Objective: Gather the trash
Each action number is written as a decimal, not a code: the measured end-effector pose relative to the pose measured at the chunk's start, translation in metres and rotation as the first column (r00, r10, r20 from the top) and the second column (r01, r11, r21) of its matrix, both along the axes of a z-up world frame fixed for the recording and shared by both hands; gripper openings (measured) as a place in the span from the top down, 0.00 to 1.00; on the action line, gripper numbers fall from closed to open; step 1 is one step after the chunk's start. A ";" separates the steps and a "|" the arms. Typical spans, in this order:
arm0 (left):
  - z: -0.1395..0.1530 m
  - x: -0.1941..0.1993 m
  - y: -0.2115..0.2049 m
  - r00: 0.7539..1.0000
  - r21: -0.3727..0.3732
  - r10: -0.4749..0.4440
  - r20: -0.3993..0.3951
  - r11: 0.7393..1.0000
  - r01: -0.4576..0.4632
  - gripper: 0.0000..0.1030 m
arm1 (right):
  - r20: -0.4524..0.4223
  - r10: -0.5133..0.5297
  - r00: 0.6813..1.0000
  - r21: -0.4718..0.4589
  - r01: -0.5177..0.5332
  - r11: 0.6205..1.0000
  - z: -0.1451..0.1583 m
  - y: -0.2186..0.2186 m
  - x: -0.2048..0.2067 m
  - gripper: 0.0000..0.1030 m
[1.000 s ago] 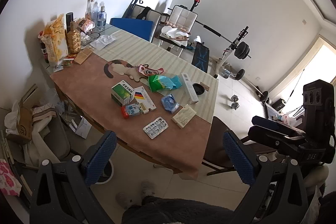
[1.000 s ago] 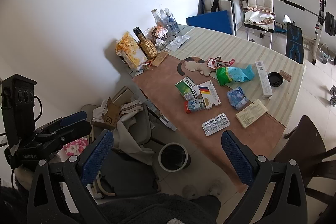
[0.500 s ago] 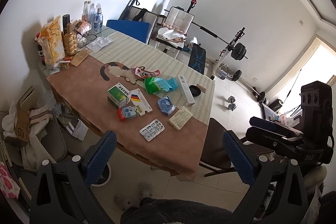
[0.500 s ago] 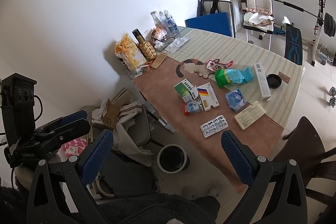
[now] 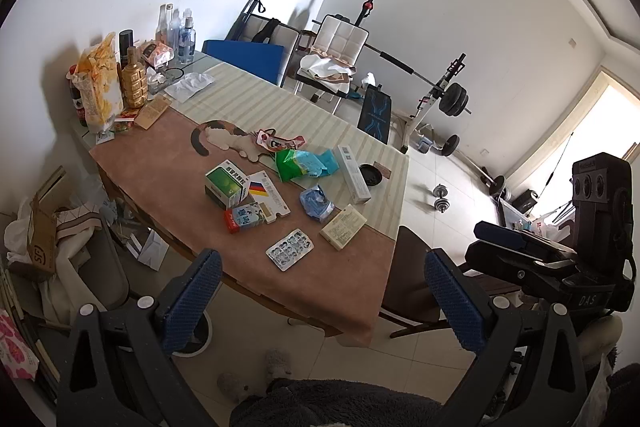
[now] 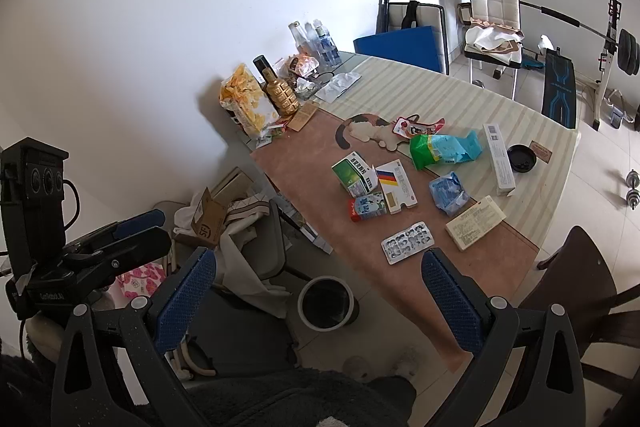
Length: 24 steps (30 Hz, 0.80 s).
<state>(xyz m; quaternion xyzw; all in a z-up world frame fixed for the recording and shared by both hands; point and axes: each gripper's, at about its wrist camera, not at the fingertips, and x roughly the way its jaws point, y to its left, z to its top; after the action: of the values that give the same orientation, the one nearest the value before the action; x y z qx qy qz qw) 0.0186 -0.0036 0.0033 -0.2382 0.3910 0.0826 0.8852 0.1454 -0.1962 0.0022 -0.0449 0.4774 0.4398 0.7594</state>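
Bright daylight pours in from the doorway (image 5: 608, 131), which glows too white to see through. Bottles (image 5: 176, 31) throw soft shadows on the wall behind them. Both pictures are sharp, curved, with dark corners.

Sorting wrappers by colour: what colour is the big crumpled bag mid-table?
Green and light blue bag, clearest in the right wrist view.

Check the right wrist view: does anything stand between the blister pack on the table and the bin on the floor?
Nothing visible does. The blister pack lies near the table's near edge, and the bin stands open on the floor just beside that edge, with only bare floor between. Both tongs are open and empty.
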 end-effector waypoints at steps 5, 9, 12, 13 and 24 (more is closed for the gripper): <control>-0.001 -0.001 0.002 1.000 0.002 -0.002 0.000 1.000 0.002 0.00 | 0.005 0.002 1.000 0.001 -0.002 1.000 0.001 0.001 0.000 0.00; 0.001 0.000 0.002 1.000 0.004 -0.003 0.002 1.000 0.003 0.00 | 0.006 0.002 1.000 0.000 -0.002 1.000 0.001 0.001 0.000 0.00; 0.002 0.000 0.002 1.000 0.001 -0.005 0.004 1.000 0.005 0.00 | 0.007 0.003 1.000 0.002 -0.003 1.000 0.002 0.002 0.000 0.00; 0.003 0.000 0.004 1.000 0.001 -0.006 0.004 1.000 0.006 0.00 | 0.008 0.003 1.000 0.003 -0.003 1.000 0.003 0.003 0.001 0.00; 0.006 0.002 0.005 1.000 -0.004 -0.013 0.010 1.000 0.013 0.00 | 0.014 0.000 1.000 0.003 0.000 1.000 0.006 0.008 -0.001 0.00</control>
<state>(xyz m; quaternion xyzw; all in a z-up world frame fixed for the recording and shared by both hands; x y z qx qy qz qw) 0.0205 0.0009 0.0094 -0.2380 0.3884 0.0749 0.8870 0.1443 -0.1883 0.0086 -0.0466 0.4715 0.4401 0.7628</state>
